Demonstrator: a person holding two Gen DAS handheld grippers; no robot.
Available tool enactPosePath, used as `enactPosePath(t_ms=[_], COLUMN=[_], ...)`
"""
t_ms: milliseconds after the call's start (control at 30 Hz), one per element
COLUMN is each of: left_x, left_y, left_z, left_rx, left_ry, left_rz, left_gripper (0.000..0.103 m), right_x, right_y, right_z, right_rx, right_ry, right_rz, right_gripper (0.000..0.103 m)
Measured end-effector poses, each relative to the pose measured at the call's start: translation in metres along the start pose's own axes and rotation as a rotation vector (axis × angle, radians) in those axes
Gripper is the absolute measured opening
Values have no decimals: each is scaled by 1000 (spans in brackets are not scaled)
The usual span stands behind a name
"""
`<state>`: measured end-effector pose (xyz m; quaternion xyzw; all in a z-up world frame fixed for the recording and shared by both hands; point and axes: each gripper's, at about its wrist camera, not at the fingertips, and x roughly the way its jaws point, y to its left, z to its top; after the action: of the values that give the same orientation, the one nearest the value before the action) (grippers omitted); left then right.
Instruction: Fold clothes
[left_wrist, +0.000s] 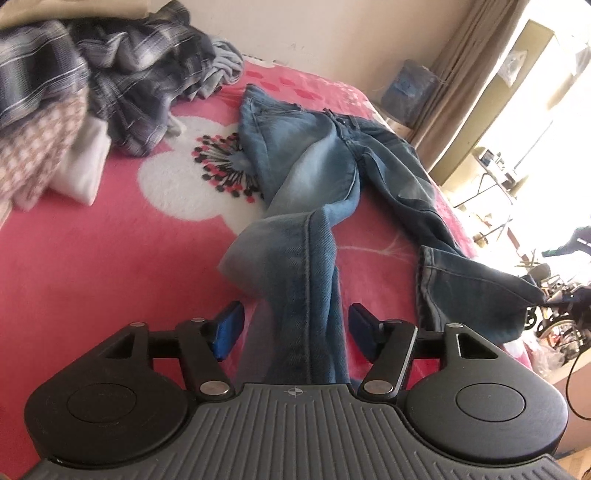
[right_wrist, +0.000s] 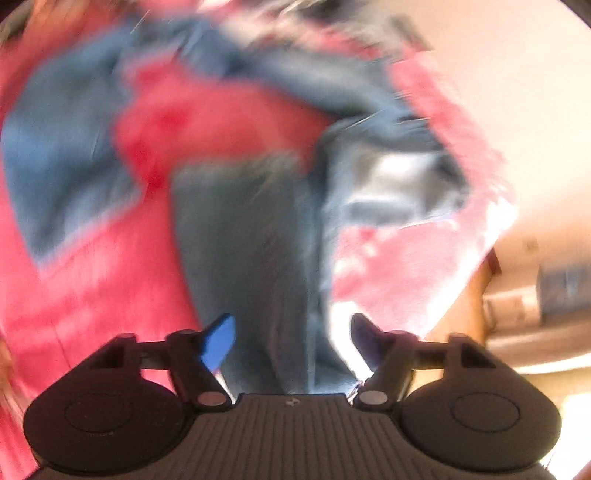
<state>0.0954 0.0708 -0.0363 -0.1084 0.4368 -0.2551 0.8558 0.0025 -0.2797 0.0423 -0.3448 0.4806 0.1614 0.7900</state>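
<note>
- The jeans (left_wrist: 317, 177) lie spread on the pink blanket (left_wrist: 110, 258) of the bed; the waist is at the far end, and the two legs run toward the camera and lie apart from each other.
- One leg (left_wrist: 306, 288), with its seam turned up and twisted, passes between the fingers of the left gripper (left_wrist: 295, 325); the jaws stand wide, and a gap shows between each blue pad (left_wrist: 227, 328) and the denim, so nothing is pinched.
- The other leg (left_wrist: 461, 266) ends at the right edge of the bed, with its hem over the side.
- A heap of other clothes (left_wrist: 110, 81), plaid and checked, lies at the far left corner of the blanket, well apart from the jeans.
- The right wrist view is strongly blurred; the right gripper (right_wrist: 293, 339) has its jaws wide apart; a band of denim (right_wrist: 266, 258) runs between the fingers, and I see no pad pressing on it.
- In this view the blanket (right_wrist: 92, 295) shows pink on both sides of the denim.
</note>
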Motion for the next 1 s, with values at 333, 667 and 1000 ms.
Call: enactPosePath(t_ms=[333,667,1000], left_x=[-30,-38,-23], left_y=[2,-5,-13], left_z=[-10,-41,-59], left_rx=[8,5,-61], left_ry=[23,181,279], left_rz=[-25,-116,-80], left_gripper=[65,66,8], right_x=[-2,65,76], right_y=[16,104,103], right_z=[32,22,-7], right_rx=[264,325,600], right_ry=[-195,-81,-25], right_rz=[444,465,479], right_gripper=[74,72,15])
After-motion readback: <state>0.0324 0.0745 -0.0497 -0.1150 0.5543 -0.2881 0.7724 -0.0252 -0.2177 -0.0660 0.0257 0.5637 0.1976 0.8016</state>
